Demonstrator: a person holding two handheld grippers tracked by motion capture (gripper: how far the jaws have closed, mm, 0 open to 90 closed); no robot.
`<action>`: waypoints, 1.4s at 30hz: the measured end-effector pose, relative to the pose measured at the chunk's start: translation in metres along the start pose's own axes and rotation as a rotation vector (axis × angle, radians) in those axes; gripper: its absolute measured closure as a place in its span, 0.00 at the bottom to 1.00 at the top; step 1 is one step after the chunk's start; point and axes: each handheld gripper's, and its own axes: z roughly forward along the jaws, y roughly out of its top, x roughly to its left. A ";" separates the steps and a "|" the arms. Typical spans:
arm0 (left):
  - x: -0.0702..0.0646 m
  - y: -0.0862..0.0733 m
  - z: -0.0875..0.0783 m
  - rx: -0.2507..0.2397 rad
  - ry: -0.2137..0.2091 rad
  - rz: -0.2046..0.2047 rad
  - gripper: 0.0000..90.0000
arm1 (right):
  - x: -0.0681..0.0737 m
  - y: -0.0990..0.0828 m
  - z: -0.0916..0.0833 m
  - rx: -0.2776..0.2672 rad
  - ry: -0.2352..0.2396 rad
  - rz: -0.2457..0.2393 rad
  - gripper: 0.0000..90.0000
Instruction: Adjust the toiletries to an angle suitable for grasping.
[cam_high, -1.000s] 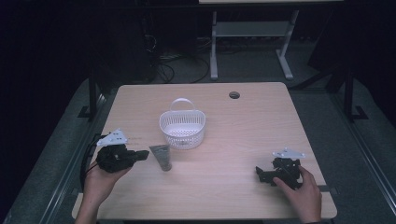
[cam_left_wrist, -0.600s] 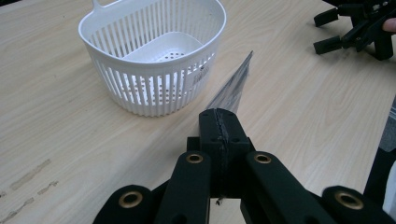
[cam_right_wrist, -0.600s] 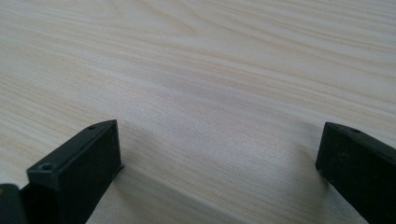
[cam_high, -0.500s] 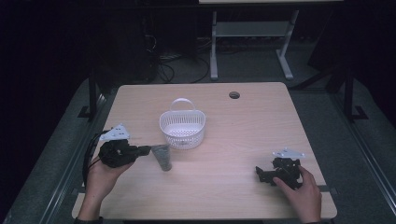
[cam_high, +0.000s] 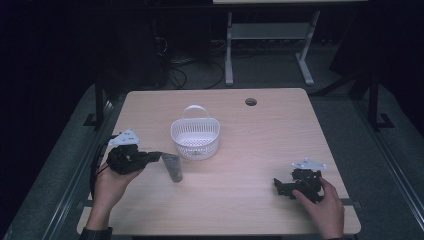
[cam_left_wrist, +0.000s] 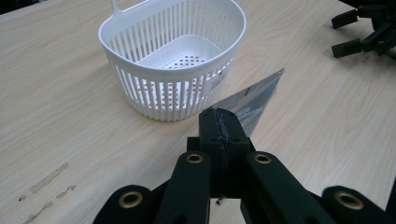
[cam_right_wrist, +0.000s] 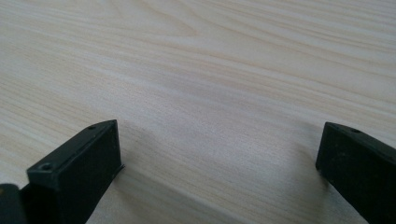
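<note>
Left claw (cam_high: 156, 156): jaws pressed together, pinching the near end of a flat grey pouch; in the left gripper view the two black jaws meet in a tight seam with the pouch edge caught between them.
Grey pouch (cam_left_wrist: 252, 100): thin, dark grey, with small print on its face; it runs out from the clamped jaws towards the basket. In the high view it (cam_high: 173, 167) lies just in front of the basket, on the person's side. Whether its far end rests on the counter or hangs just above it I cannot tell.
White basket (cam_high: 195, 137): slatted plastic, oval, with a loop handle on its far side; it stands upright near the middle of the counter, nothing inside. In the left gripper view its wall (cam_left_wrist: 159, 88) is just beyond the pouch; contact cannot be judged.
Right claw (cam_high: 279, 185): jaws spread wide, nothing between them; it sits low at the near right of the counter, well apart from basket and pouch. The right gripper view has bare wood grain between the two jaws.
Counter (cam_high: 260, 140): pale wood top, with a small round dark hole (cam_high: 251, 102) near the far edge.
</note>
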 end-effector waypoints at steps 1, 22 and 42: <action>0.000 0.000 0.000 0.000 0.000 0.000 1.00 | 0.000 0.000 0.000 0.000 0.000 0.000 0.00; 0.011 0.007 0.013 -0.007 0.014 0.001 1.00 | 0.000 0.000 0.000 0.000 0.000 0.000 0.00; 0.008 0.003 -0.005 0.004 0.017 -0.009 0.60 | 0.000 0.000 0.000 0.000 -0.001 0.001 0.00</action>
